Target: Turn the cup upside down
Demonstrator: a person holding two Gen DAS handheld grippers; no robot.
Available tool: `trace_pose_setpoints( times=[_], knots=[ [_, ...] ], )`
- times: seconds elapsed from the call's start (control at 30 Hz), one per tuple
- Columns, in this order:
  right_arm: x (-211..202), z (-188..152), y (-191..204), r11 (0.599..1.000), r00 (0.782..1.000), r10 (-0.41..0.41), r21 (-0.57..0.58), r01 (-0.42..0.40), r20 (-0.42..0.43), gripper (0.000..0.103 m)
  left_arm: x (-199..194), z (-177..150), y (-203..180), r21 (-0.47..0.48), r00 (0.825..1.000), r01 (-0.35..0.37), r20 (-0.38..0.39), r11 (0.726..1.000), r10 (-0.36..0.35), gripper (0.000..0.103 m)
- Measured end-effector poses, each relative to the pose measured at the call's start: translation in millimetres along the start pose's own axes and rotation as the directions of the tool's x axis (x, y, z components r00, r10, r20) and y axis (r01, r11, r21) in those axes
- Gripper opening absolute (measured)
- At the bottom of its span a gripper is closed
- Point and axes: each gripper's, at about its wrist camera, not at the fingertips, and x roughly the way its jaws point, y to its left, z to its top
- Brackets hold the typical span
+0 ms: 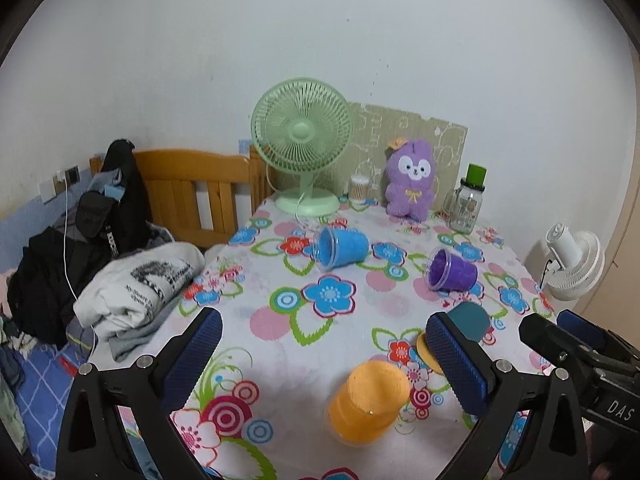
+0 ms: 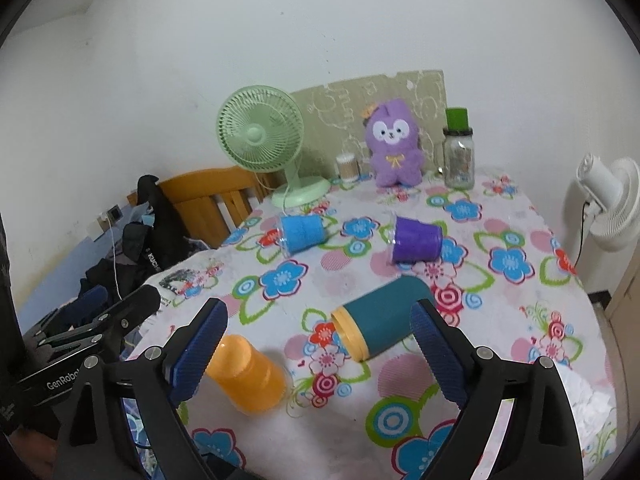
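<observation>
Orange cup (image 1: pixel 370 404) upside down; both hand-held grippers (image 1: pixel 320 360) (image 2: pixel 320 344) hover above, wide apart, holding nothing.

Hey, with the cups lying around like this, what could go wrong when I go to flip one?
All four cups lie on their sides, so a nudge from open tongs could roll one; the orange cup sits near the table edge. The teal cup lies right beside it, so the left tongs and right tongs may crowd each other.

Soft, even indoor light fills both views — no glare, only faint shadows beneath the orange cup (image 1: pixel 368 404) on the worktop (image 1: pixel 280 360). Fisheye lenses bend the edges and leave black corners. The orange cup looks slightly blurred — the nearest things are softest.
</observation>
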Motion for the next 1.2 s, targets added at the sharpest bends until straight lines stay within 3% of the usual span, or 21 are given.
trace_pose_setpoints(
  times=[0.23,0.33,1.2],
  knots=[
    [-10.1,10.1,13.3,0.999,1.000,0.007,-0.039,-0.006,0.024,0.095,-13.7,11.0,3.2,-0.007,0.999,0.005,0.047,1.000,-0.004,0.103],
    [-14.7,12.0,16.6,0.999,0.999,0.007,-0.048,-0.005,0.041,0.102,-18.4,12.6,5.3,-0.008,0.998,0.004,0.059,1.000,-0.004,0.103],
    [-14.0,12.3,29.7,0.998,0.999,0.017,-0.066,-0.015,0.036,0.103,-27.0,13.3,9.1,-0.009,0.997,0.001,0.079,1.000,-0.001,0.103]
  ],
)
